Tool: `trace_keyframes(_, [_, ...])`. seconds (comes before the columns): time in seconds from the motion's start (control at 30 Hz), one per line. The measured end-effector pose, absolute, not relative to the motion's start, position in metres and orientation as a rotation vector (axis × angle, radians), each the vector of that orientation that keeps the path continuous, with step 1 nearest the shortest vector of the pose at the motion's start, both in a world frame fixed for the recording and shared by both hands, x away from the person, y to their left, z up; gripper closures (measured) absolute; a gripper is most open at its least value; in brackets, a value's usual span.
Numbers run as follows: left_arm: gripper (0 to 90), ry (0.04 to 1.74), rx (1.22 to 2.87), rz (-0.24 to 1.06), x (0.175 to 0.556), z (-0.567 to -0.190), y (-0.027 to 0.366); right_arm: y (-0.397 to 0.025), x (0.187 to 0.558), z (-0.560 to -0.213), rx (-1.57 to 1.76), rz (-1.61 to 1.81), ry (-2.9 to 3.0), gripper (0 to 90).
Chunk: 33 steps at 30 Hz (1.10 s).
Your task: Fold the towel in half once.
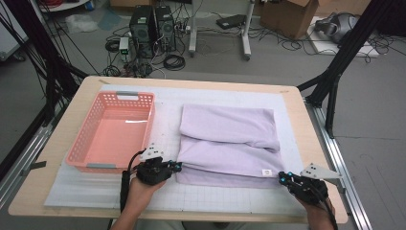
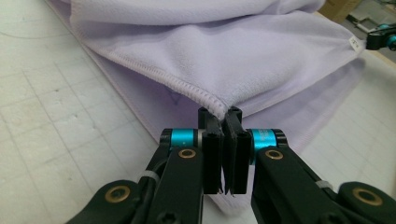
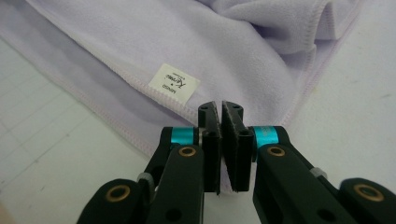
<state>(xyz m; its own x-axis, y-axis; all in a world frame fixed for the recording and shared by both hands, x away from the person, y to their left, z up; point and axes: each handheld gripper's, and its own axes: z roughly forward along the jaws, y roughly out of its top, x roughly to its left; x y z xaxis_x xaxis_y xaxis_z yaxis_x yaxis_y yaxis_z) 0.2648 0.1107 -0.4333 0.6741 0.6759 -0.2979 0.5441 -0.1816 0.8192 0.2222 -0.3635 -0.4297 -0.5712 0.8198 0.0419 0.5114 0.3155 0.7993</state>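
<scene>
A lilac towel (image 1: 227,143) lies folded on the white grid mat (image 1: 95,191), and its upper layer is rumpled. My left gripper (image 1: 178,166) is at the towel's near left corner. In the left gripper view, that gripper (image 2: 220,113) is shut on the stitched hem of the towel (image 2: 224,56). My right gripper (image 1: 282,178) is at the near right corner. In the right gripper view, that gripper (image 3: 220,109) is shut on the towel (image 3: 140,42) at its edge, just beside a small white label (image 3: 173,83).
A pink plastic basket (image 1: 84,141) stands empty on the mat to the left of the towel, close to my left hand. The wooden table's front edge (image 1: 191,218) runs just behind both hands. Computers, cables and boxes sit on the floor beyond the table.
</scene>
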Motion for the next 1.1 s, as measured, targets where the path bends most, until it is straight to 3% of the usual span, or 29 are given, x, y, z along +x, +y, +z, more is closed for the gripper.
trace_keyframes(0.33, [85.0, 0.951, 1.944, 0.142, 0.237, -0.444, 0.112, -0.367, 0.213, -0.429, 1.16, 1.145, 2.291, 85.4])
trace_keyframes(0.37, [78.4, 0.951, 1.937, 0.156, 0.238, -0.442, 0.111, -0.367, 0.214, -0.432, 1.165, 1.135, 2.305, 83.0])
trace_keyframes(0.47, [52.9, 0.947, 1.87, 0.217, 0.241, -0.431, 0.11, -0.371, 0.216, -0.431, 1.226, 1.219, 2.262, 56.4])
trace_keyframes(0.57, [47.0, 0.941, 1.827, 0.25, 0.251, -0.423, 0.11, -0.381, 0.221, -0.422, 1.26, 1.347, 2.122, 52.9])
trace_keyframes(1.1, [41.6, 1.038, 1.772, 0.323, 0.354, -0.4, 0.085, -0.374, 0.322, -0.402, 1.321, 1.28, 2.021, 55.8])
